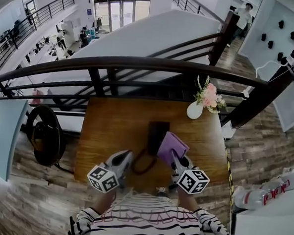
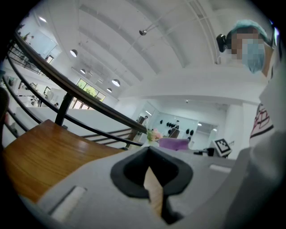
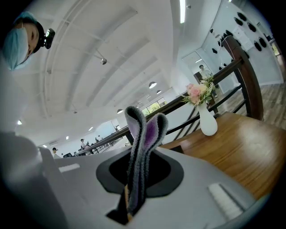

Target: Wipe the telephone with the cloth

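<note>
The black telephone (image 1: 156,130) lies on the wooden table (image 1: 111,132), its cord (image 1: 145,167) looping toward me. My right gripper (image 1: 175,159) is shut on a folded purple cloth (image 1: 172,147), which hangs just over the phone's near right corner. In the right gripper view the cloth (image 3: 144,134) stands up out of the closed right gripper (image 3: 133,194). My left gripper (image 1: 126,157) hovers left of the cord, close to the table. In its own view the left gripper (image 2: 153,181) has its jaws together with nothing held, and the cloth (image 2: 174,143) shows beyond it.
A white vase of pink flowers (image 1: 195,110) stands at the table's far right corner. A dark curved railing (image 1: 140,64) runs behind the table. A black round chair (image 1: 46,135) sits to the left. A white counter with a bottle (image 1: 261,196) is on the right.
</note>
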`<move>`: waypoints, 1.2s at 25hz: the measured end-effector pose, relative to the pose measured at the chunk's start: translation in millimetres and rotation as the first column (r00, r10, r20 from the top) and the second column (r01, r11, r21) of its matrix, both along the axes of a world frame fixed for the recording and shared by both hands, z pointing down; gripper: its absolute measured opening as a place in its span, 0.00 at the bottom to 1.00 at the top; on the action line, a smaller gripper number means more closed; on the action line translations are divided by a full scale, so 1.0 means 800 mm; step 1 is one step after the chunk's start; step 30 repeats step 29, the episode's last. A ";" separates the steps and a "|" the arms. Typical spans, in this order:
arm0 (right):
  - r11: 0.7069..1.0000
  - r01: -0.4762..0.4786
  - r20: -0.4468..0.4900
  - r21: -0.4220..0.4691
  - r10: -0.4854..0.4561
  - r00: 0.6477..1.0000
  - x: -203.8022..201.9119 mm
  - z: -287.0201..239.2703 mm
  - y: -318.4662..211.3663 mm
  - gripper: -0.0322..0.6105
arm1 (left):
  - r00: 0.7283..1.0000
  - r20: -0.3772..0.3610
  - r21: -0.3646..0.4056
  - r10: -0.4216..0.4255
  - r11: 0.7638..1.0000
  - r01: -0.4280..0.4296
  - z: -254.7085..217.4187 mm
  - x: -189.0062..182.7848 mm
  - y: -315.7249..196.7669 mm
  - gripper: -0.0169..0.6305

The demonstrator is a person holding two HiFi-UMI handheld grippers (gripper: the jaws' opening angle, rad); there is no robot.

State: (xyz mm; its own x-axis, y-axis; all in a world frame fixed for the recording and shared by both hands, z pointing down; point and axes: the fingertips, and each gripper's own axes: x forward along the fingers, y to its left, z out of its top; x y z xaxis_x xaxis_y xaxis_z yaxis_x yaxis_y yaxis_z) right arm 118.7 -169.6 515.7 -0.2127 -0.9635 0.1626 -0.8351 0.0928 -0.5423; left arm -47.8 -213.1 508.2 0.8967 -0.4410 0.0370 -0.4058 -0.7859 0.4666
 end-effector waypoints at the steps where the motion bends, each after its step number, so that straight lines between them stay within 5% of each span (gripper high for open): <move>1: 1.000 -0.004 -0.002 0.001 0.004 1.000 -0.001 0.001 0.002 0.11 | 1.000 0.001 0.000 0.002 1.000 -0.002 0.001 -0.001 0.000 0.03; 30: 0.999 -0.047 -0.044 -0.011 0.046 0.998 -0.007 0.009 0.033 0.11 | 0.999 -0.017 -0.012 0.052 0.999 -0.052 0.008 0.001 0.019 0.03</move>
